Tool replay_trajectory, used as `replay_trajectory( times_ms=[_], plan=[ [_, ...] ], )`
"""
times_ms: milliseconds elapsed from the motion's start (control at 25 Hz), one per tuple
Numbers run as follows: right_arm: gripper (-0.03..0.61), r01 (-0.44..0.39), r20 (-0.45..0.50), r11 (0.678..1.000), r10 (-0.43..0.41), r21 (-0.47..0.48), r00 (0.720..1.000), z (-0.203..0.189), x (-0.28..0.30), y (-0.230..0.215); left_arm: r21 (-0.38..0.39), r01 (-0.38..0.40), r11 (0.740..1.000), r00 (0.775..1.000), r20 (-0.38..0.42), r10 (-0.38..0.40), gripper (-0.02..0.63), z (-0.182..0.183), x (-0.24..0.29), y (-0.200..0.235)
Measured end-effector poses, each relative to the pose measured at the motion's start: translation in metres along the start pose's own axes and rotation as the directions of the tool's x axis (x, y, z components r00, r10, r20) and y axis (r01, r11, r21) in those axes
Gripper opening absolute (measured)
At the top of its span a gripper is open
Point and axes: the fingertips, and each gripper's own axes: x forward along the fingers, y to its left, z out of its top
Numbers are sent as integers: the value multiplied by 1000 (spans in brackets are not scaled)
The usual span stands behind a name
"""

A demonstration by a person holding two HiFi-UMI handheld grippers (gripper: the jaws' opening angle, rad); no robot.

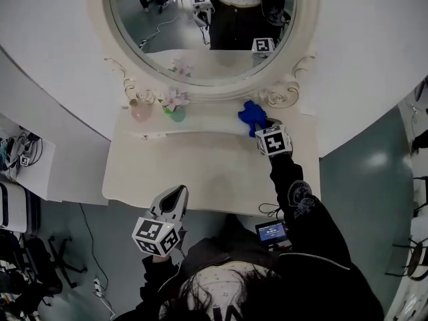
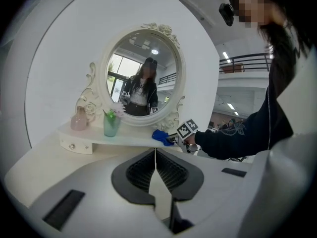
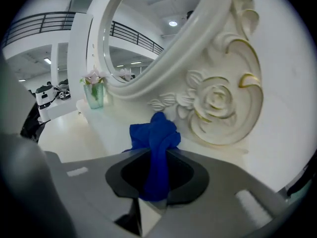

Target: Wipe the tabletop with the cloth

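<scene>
— Blue cloth [image 3: 156, 143]: where does it sit?
— Pinched in the right gripper [image 3: 157, 185]. Both jaws press on a fold of it, and the rest bunches into a knot just past the tips.
— And where over the furniture?
— At the right end of the raised shelf [image 1: 200, 124] under the oval mirror [image 1: 200, 25], just beside the carved rose [image 3: 218, 100] at the foot of the frame. Whether the bunch rests on the shelf or hangs just above it, I cannot tell.
— So it is not on the tabletop [image 1: 200, 176]?
— No. The cream tabletop lies lower and nearer the person. The cloth is behind it, up at shelf level.
— What about the left gripper [image 1: 175, 198]?
— Its jaws are together, edge to edge, with nothing between them. It hangs at the front edge of the tabletop, left of centre, well apart from the cloth, and points toward the mirror.
— Anything else on the shelf?
— Toward the left end there is a pink vase [image 1: 140, 110], and beside it a green glass [image 1: 176, 112] holding pale flowers. Both stand upright, well apart from the cloth.
— And the arm?
— A dark sleeve [image 1: 294, 192] reaches along the right side of the tabletop to the right gripper. The mirror reflects the person's dark clothes and that gripper's marker cube.
</scene>
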Motion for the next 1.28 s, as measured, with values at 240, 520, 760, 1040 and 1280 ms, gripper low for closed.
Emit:
replay_trajectory(
  times_ms=[240,520,760,1040,1280],
  plan=[
    [87,111,-29,992,-109,67,994,-36,-35,-79,24,77,997,997,-30,-76,2,2,33,-30],
    [87,199,-37,967,-195,160,980,-71,-69,-156,63,130,989,990,-65,-126,2,7,64,-59],
    [87,202,-75,945,-189,258,979,-105,-71,-190,92,147,985,985,-99,-138,2,8,79,-75],
    [87,235,-206,932,-182,274,961,-168,-58,-197,106,119,987,983,-152,-102,2,-1,81,-72],
    [87,265,-214,923,-210,278,954,-194,-79,-205,114,140,984,976,-181,-118,2,-5,90,-76]
  ],
)
